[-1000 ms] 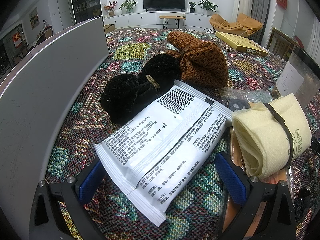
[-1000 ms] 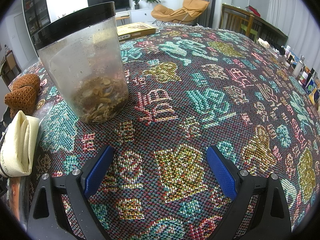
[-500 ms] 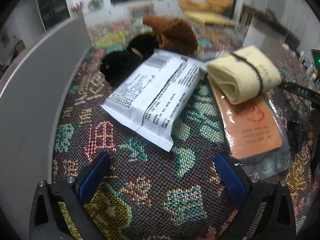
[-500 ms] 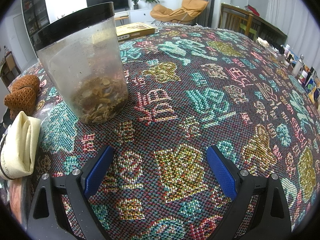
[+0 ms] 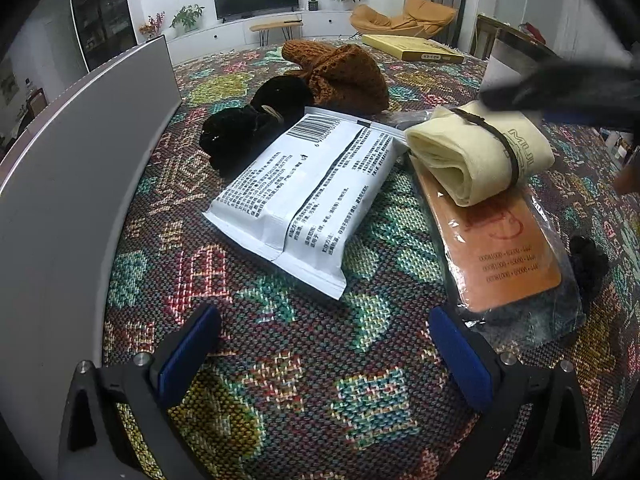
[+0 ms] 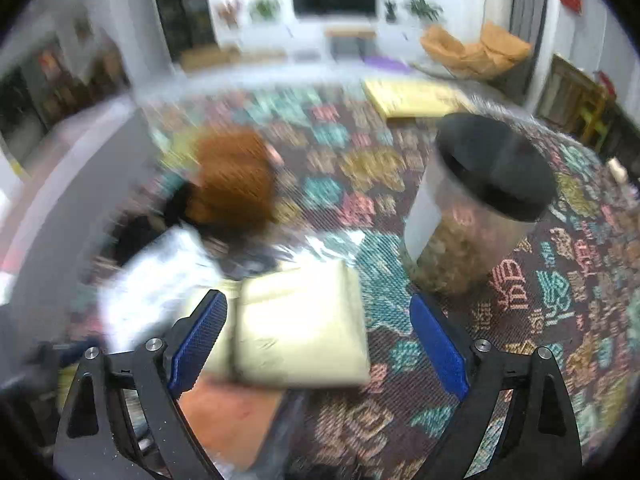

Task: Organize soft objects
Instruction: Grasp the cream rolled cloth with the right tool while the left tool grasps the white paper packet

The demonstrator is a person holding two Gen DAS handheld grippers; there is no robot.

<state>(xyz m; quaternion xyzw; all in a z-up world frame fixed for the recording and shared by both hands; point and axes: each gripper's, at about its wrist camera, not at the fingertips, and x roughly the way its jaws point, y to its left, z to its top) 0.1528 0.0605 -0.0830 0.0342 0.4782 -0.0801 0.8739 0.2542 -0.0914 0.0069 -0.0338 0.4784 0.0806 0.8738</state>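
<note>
A rolled cream cloth (image 5: 476, 156) with a dark strap lies on an orange packet (image 5: 500, 248) in clear wrap. A white printed pouch (image 5: 308, 192), a black fluffy item (image 5: 252, 128) and a brown knit item (image 5: 340, 72) lie beside it on the patterned cloth. My left gripper (image 5: 324, 356) is open and empty, hanging back near the front edge. My right gripper (image 6: 320, 340) is open, its jaws on either side of the cream cloth (image 6: 300, 324); it shows blurred over the cloth in the left wrist view (image 5: 560, 92).
A grey panel (image 5: 68, 184) stands along the left. A clear jar with a black lid (image 6: 476, 200) stands right of the cream cloth. A yellow flat box (image 5: 412, 46) lies at the far side. A small black item (image 5: 588, 260) lies right of the orange packet.
My left gripper has pulled back from the white pouch. My right gripper has swung left and up, from facing the jar to being over the cream cloth; its view is motion-blurred.
</note>
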